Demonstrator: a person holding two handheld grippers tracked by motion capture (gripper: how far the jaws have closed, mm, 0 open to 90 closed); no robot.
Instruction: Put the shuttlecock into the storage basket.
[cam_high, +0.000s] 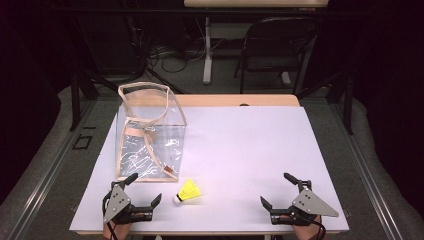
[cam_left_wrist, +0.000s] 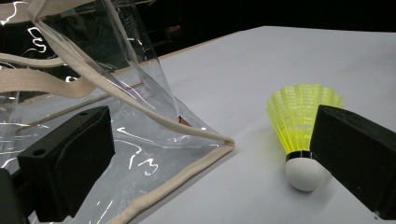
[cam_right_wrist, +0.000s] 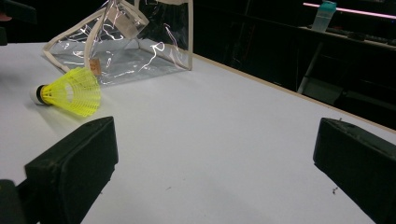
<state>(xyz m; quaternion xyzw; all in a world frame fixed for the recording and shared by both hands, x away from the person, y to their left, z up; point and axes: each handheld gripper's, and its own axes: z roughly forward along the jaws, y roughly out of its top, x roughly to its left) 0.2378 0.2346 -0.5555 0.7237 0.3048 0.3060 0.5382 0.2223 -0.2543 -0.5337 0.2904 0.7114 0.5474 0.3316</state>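
A yellow shuttlecock (cam_high: 189, 192) with a white cork tip lies on its side on the white table (cam_high: 240, 145), near the front edge. A clear plastic bag (cam_high: 149, 135) with beige trim and handles stands at the left of the table. My left gripper (cam_high: 145, 189) rests open at the front left, between the bag's near corner and the shuttlecock (cam_left_wrist: 301, 128). In the left gripper view its right jaw partly covers the shuttlecock's skirt. My right gripper (cam_high: 278, 190) sits open at the front right with nothing between its jaws. From there the shuttlecock (cam_right_wrist: 70, 91) and bag (cam_right_wrist: 126, 42) lie farther off.
Behind the table stand a dark folding chair (cam_high: 272, 45) and a desk leg (cam_high: 207, 47) among cables on the floor. The bag's beige bottom seam (cam_left_wrist: 187, 172) runs close in front of my left gripper. A bottle (cam_right_wrist: 323, 15) stands on a far desk.
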